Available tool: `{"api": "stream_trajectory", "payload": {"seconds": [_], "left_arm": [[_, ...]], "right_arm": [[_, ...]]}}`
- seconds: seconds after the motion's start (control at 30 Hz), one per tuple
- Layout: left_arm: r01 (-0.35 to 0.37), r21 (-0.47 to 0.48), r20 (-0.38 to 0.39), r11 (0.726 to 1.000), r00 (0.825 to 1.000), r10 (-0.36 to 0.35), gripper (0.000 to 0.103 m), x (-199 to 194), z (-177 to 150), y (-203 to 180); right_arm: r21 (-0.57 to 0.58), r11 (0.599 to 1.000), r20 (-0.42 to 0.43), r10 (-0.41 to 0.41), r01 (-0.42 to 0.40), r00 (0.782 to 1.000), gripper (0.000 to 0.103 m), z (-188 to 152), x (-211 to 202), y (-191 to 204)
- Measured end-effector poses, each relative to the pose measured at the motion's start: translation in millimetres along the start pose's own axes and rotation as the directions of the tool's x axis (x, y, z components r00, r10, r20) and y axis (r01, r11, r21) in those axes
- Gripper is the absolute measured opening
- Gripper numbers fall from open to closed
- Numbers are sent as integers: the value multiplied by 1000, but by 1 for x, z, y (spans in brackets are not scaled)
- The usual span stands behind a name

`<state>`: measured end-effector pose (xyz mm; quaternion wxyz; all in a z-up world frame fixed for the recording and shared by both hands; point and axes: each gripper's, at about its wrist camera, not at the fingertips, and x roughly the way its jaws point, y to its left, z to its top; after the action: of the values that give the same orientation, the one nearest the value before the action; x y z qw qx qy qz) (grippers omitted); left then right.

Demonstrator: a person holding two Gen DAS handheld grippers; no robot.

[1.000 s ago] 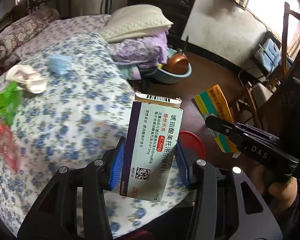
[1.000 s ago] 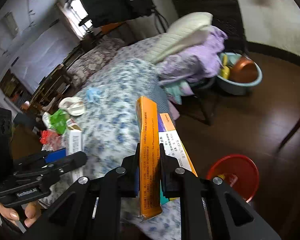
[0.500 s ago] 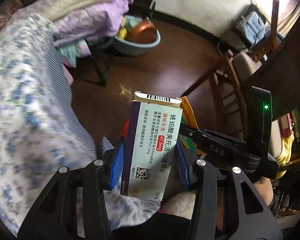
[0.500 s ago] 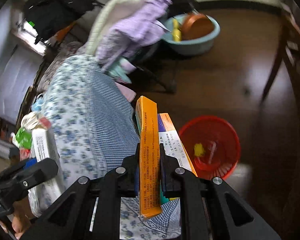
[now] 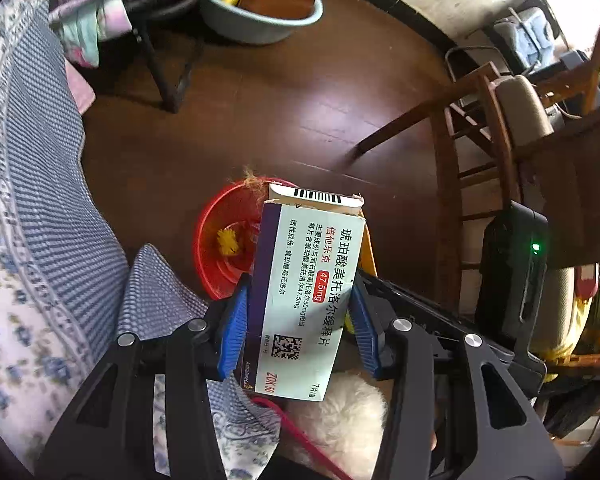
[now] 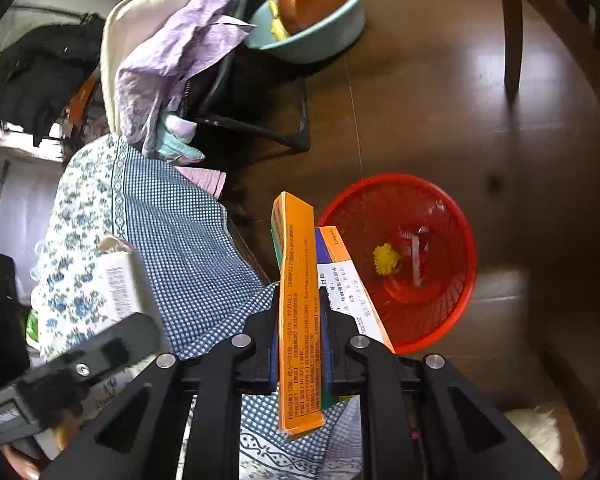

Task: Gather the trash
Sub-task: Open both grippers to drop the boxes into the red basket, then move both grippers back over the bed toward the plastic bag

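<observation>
My left gripper [image 5: 298, 322] is shut on a pale green and purple medicine box [image 5: 308, 292] with a barcode flap on top. It hangs above the near rim of a red mesh trash basket [image 5: 216, 248] on the brown floor. My right gripper [image 6: 300, 316] is shut on a flat orange medicine box [image 6: 298, 300], with a second white, orange and purple box [image 6: 346, 284] behind it. That pair hovers just left of the red basket [image 6: 428, 304], which holds a yellow scrap [image 6: 386, 258] and white bits. The left gripper and its box [image 6: 116, 284] appear at the left of the right wrist view.
A bed with a blue floral and checked cover [image 5: 40, 208] fills the left. A teal basin [image 6: 320, 36] with a copper bowl sits on the floor beyond a black stand [image 6: 260, 128] draped with purple cloth. Wooden chairs [image 5: 480, 128] stand at the right.
Both grippers have dropped and tilted down from over the bed toward the floor. The red basket now sits close under both held boxes. The grips are unchanged.
</observation>
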<state>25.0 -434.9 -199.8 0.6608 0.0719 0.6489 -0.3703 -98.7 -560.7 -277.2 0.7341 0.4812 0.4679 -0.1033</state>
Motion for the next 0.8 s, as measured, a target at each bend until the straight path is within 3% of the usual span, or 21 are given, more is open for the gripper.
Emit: {"api": "stream_trajectory", "payload": {"seconds": [0.4, 0.43, 0.47, 0.53, 0.6, 0.8], "left_arm": [[3, -56, -20, 998, 1000, -5, 48, 34, 7, 5], [5, -75, -27, 997, 1000, -7, 50, 40, 8, 7], [10, -103, -39, 995, 999, -14, 52, 47, 9, 10], [25, -162, -38, 987, 999, -32, 61, 49, 9, 16], [31, -173, -37, 985, 999, -38, 61, 47, 9, 19], [17, -108, -3, 994, 1000, -17, 61, 25, 7, 9]], "right_arm": [[43, 999, 11, -20, 20, 1000, 19, 10, 5, -13], [70, 997, 24, -43, 42, 999, 30, 12, 5, -17], [101, 993, 36, -66, 62, 997, 54, 12, 5, -20], [129, 987, 66, -101, 92, 993, 67, 13, 3, -25], [112, 991, 66, -84, 76, 994, 67, 13, 1, -26], [74, 986, 82, -154, 148, 985, 67, 10, -17, -21]]}}
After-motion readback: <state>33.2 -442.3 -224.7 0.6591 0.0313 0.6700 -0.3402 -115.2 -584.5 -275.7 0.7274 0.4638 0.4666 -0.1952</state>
